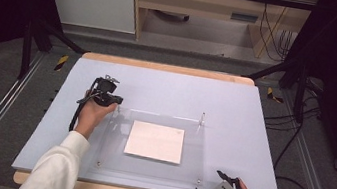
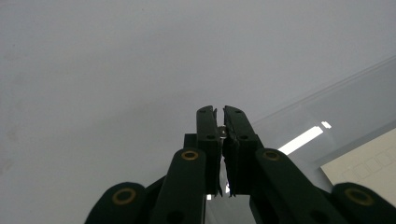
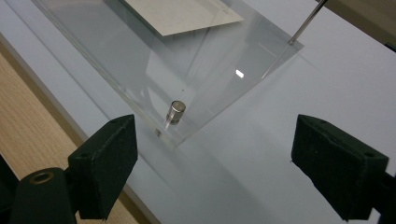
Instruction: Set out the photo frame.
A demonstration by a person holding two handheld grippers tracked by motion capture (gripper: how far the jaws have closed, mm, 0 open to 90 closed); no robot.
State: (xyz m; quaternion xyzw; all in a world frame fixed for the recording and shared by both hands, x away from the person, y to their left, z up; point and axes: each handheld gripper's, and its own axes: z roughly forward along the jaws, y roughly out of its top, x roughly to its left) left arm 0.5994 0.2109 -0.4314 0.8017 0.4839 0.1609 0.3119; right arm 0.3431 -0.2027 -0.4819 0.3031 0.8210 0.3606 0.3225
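Currently a clear acrylic sheet [image 1: 154, 145] lies flat on the pale blue table mat [image 1: 235, 104], with a white paper [image 1: 155, 141] under or in it near the middle. At the sheet's far left corner the left gripper [image 1: 114, 100] is held with its jaws pressed almost together, pinching a small metal pin [image 2: 222, 132] between the tips. A second thin pin [image 1: 200, 121] stands upright at the far right corner, and a short metal stud [image 3: 176, 112] sits at the near right corner, just in front of the right gripper [image 1: 211, 184], whose jaws are spread wide and hold nothing.

The step in hand is judged to be work on the far left corner pin. For this to be done well, the pin should be kept upright and moved straight along its own line, not levered sideways, so that the sheet is not dragged over the paper. The sheet could be steadied at the near right corner by the free gripper.
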